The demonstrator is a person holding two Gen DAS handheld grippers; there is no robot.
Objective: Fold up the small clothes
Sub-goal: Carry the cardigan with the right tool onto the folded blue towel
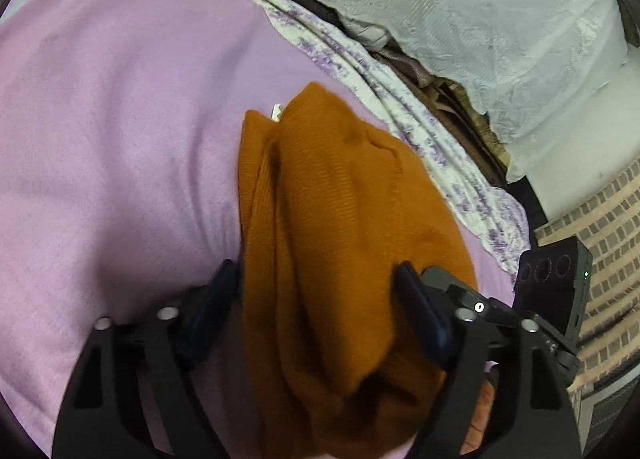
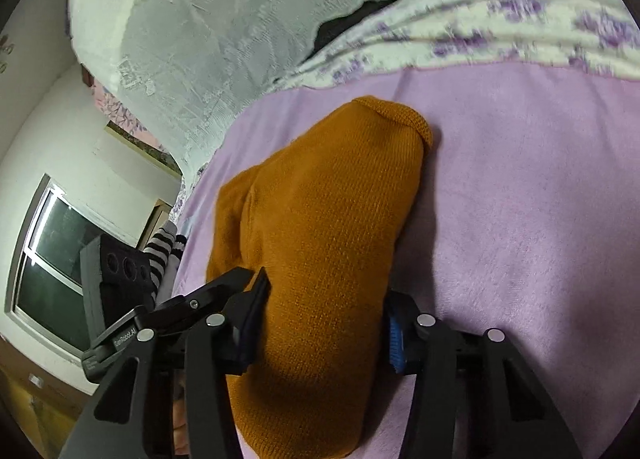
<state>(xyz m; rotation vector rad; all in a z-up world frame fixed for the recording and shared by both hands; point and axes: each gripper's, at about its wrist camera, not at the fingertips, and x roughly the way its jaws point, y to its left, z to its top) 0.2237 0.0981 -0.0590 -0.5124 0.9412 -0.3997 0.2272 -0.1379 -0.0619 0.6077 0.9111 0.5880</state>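
Lilac blanket (image 1: 120, 119) covers the bed, floral sheet (image 1: 400, 111) along its far edge. Orange knit garment (image 1: 328, 239) lies bunched on the blanket, between both tools' fingers. Left gripper (image 1: 316, 291) spread wide around it; right gripper (image 2: 324, 311) pinching garment.

Garment (image 1: 332, 243) laid on blanket (image 1: 120, 131), bunched lengthwise between fingers of left gripper (image 1: 316, 283) and stretched ahead of it. Same garment seen between fingers of right gripper (image 2: 324, 299), far end ahead. Patterned sheet (image 1: 420, 131) found beyond blanket edge, ahead-right of left gripper. Lace cloth (image 2: 192, 31) draped further back, ahead-left of right gripper.
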